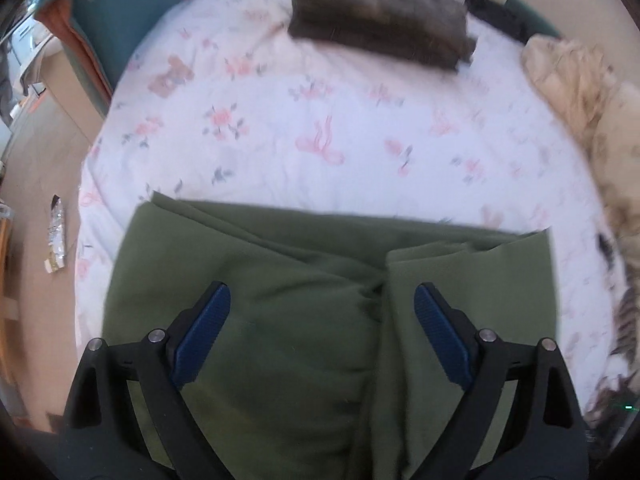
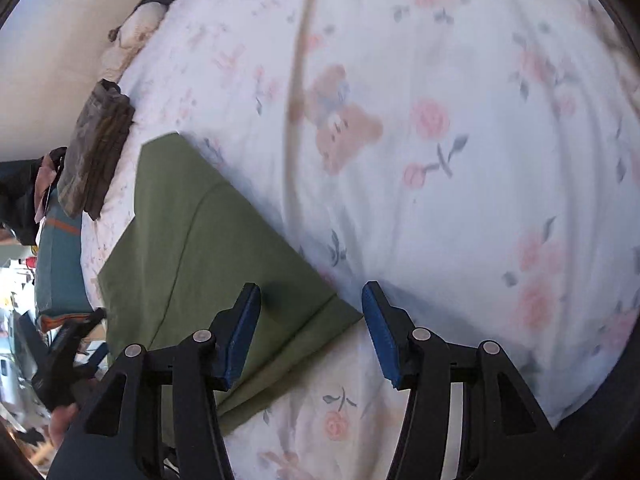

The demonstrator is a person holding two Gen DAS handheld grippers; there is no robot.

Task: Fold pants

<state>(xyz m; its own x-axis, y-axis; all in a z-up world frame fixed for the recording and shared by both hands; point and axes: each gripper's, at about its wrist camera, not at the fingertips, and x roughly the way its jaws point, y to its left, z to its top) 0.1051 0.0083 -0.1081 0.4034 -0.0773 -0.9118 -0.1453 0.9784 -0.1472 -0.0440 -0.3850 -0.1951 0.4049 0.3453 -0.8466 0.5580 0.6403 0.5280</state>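
Note:
The green pants (image 1: pixel 304 280) lie folded flat on the white floral bed cover (image 1: pixel 320 128). My left gripper (image 1: pixel 322 296) is open and empty, hovering just above the pants' middle, where a fold ridge runs between the blue pads (image 1: pixel 202 336). In the right wrist view the pants (image 2: pixel 208 248) stretch from centre to left, with a pointed corner near the bottom centre. My right gripper (image 2: pixel 312 296) is open and empty, its jaws standing on either side of that corner, just above it. The left gripper (image 2: pixel 60 360) shows at the left edge.
A folded grey-brown garment (image 1: pixel 380 16) lies at the far side of the bed; it also shows in the right wrist view (image 2: pixel 96 148). A beige crumpled blanket (image 1: pixel 580 92) lies at the right. A teal headboard (image 1: pixel 116 16) and the floor with a wrapper (image 1: pixel 56 236) are at the left.

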